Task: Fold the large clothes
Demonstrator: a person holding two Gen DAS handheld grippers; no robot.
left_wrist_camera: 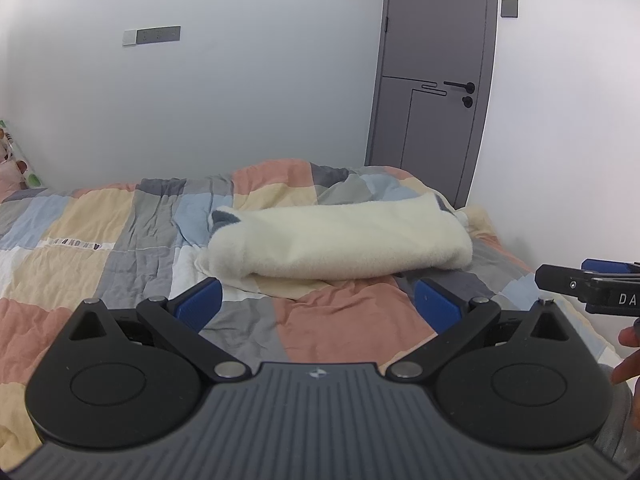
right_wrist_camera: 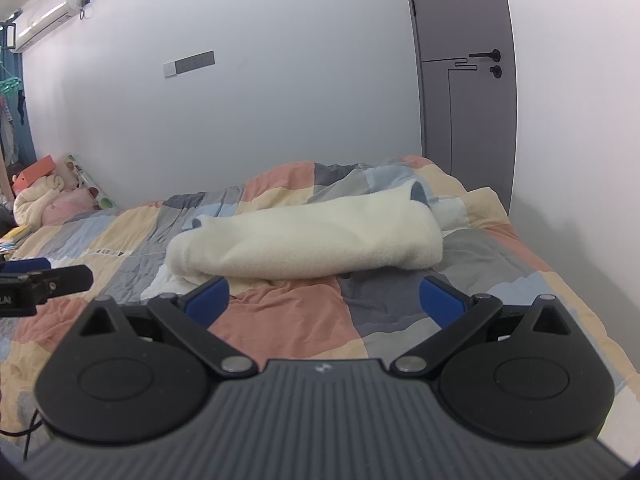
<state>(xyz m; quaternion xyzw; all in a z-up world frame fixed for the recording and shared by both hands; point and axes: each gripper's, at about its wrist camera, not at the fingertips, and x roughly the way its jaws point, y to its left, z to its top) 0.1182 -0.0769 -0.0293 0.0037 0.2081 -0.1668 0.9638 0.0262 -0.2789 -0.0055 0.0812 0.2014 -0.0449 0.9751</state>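
Nearest in each wrist view is that tool's own dark body, its two blue pads spread wide apart with nothing between them; the left tool and the right tool both hang over the quilt, short of the garment and not touching it. At the right edge of the left view the right tool shows from the side, with fingers of a hand below it; at the left edge of the right view the left tool shows likewise. The quilt is a rumpled patchwork of salmon, grey, pale blue and cream squares, covering the bed. The garment, a cream fleece piece with small grey-blue patches at both ends, lies folded into a long thick bundle across the quilt, just beyond both tools, its length running left to right. Behind the garment the quilt bunches into a ridge; beyond that stands a white wall with a switch plate, left of the garment and high up. A grey door with a black handle stands behind the garment's right end. Far to the garment's left, in the right view, soft toys are piled at the bed's end; an air conditioner hangs high on the wall above them.
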